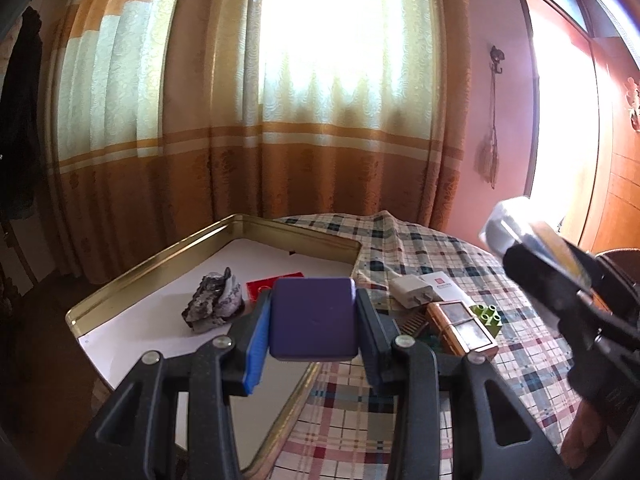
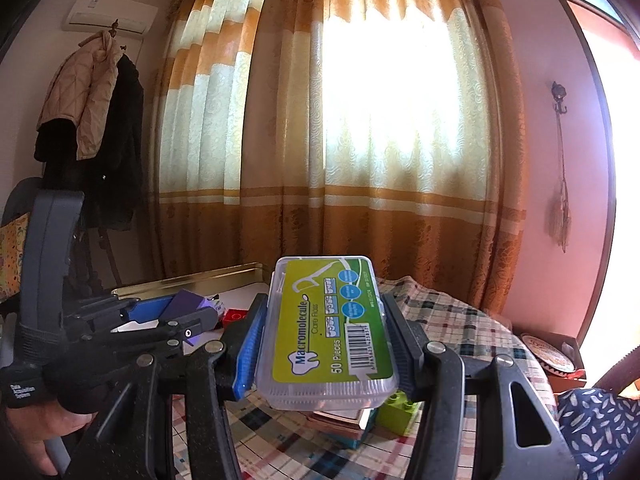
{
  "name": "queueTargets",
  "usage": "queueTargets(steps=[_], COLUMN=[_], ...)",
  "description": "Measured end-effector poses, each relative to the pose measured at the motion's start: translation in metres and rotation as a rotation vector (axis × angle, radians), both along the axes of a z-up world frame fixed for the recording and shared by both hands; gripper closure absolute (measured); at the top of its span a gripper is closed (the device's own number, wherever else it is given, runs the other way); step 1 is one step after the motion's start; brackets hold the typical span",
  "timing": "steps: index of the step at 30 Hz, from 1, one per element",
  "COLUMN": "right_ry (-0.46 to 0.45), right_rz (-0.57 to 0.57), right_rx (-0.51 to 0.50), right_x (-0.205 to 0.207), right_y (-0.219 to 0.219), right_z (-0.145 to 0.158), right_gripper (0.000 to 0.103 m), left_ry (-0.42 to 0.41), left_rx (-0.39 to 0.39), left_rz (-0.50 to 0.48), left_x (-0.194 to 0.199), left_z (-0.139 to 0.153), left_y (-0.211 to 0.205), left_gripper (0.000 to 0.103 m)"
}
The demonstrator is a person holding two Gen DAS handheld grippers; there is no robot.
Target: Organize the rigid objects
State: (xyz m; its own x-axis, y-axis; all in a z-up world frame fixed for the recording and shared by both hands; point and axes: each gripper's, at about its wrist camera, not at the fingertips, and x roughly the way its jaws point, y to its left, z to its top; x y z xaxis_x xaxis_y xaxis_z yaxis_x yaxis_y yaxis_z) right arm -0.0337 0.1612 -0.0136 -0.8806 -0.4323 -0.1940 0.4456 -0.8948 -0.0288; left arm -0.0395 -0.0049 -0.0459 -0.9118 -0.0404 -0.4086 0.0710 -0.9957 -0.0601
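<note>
Where the plaid red, blue and white tablecloth [image 1: 420, 248] drapes over the counter, a shallow gold-rimmed metal tray with a white floor [image 1: 132, 280] sits at its left part, and everything else is placed here relative to that tray. Behind the tray hangs one wide curtain banded in orange and cream [image 1: 280, 120], bright with daylight; a pink wall [image 1: 500, 120] stands to the right of it. In the right wrist view, left of the curtain, two coats [image 2: 92, 112] hang under one white air conditioner [image 2: 110, 14].

The left tool [image 1: 313, 322] is clamped on one purple rounded square block [image 1: 313, 316], held in the air over the tray's near right edge. The right tool [image 2: 326, 332] grips one clear plastic dental floss box with a green and yellow label [image 2: 328, 328], held off the cloth to the right of the tray.

Inside the tray lie one crumpled grey and black scrap [image 1: 214, 306] and one flat red piece [image 1: 262, 284] (partly hidden behind the block). Just right of the tray, on the cloth, rest one white plug adapter [image 1: 412, 290], one white card with a red mark [image 1: 438, 282], one brown rectangular case with a glossy top [image 1: 460, 326] and one lime green studded toy brick [image 1: 486, 316].
</note>
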Motion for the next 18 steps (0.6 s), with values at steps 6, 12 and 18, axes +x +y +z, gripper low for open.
queueTargets(steps=[6, 12, 18], right_ry=[-0.004, -0.006, -0.011], right_rz=[0.009, 0.012, 0.022], right_rx=[0.000, -0.005, -0.004], right_x=[-0.003, -0.004, -0.005], right_y=[-0.009, -0.012, -0.019], right_z=[-0.001, -0.001, -0.002], right_gripper=[0.046, 0.046, 0.046], left_ry=[-0.005, -0.003, -0.007], left_rx=[0.015, 0.018, 0.019], left_rz=[0.023, 0.038, 0.045], left_x=[-0.001, 0.000, -0.001], left_z=[-0.001, -0.001, -0.001], left_y=[-0.011, -0.018, -0.022], left_gripper=[0.064, 0.064, 0.064])
